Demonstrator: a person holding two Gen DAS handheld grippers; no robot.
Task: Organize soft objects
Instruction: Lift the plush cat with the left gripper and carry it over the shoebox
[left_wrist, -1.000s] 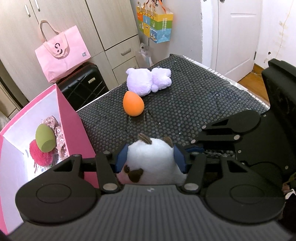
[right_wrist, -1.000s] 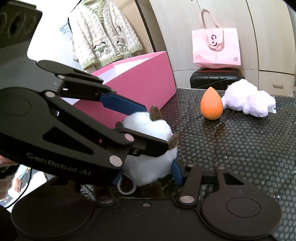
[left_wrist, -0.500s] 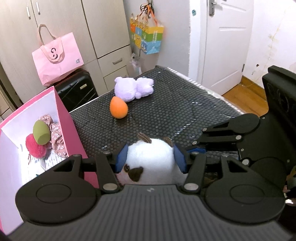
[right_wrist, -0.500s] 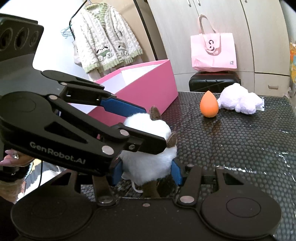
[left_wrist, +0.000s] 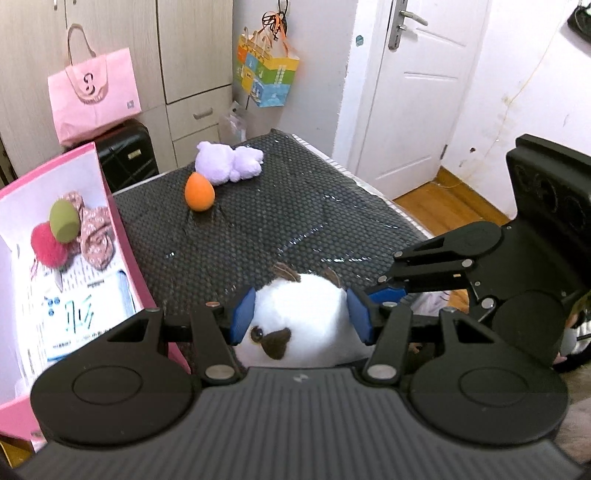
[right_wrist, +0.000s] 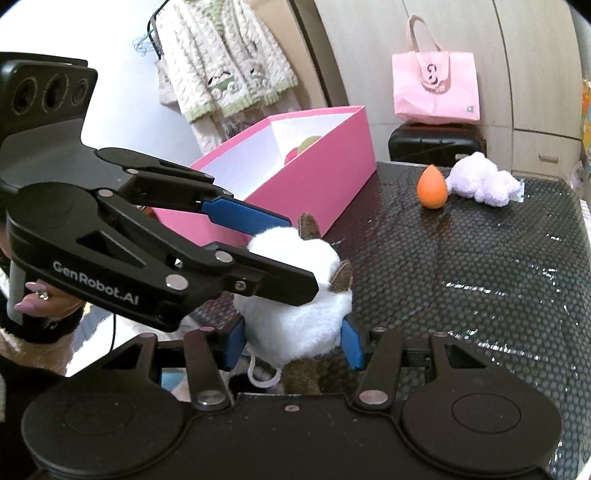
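At the bottom centre of the left wrist view the left gripper (left_wrist: 300, 320) has its blue pads pressed into both sides of a white plush cat (left_wrist: 301, 314), closed on it; at the bottom centre of the right wrist view the right gripper (right_wrist: 291, 341) likewise pinches the lower body of the same toy from either side, so both tools hold it together above the near edge of the black honeycomb mat (left_wrist: 295, 218); whether it touches the mat I cannot tell.

To the left of the frame in the left view stands the pink box (left_wrist: 122, 236), open at the top; inside lie a green sponge egg (left_wrist: 64, 220), a red fluffy ball (left_wrist: 46, 245), a floral fabric piece (left_wrist: 94, 236) and some printed paper (left_wrist: 74, 317) nearer the camera; so, by my reading, three soft things are already sorted.

Further back, upper left of centre, an orange sponge egg (left_wrist: 199, 192) stands on the mat, touching or just beside a lilac plush toy (left_wrist: 227, 164); these two remain to be boxed, and the cat appears to be on its way there.
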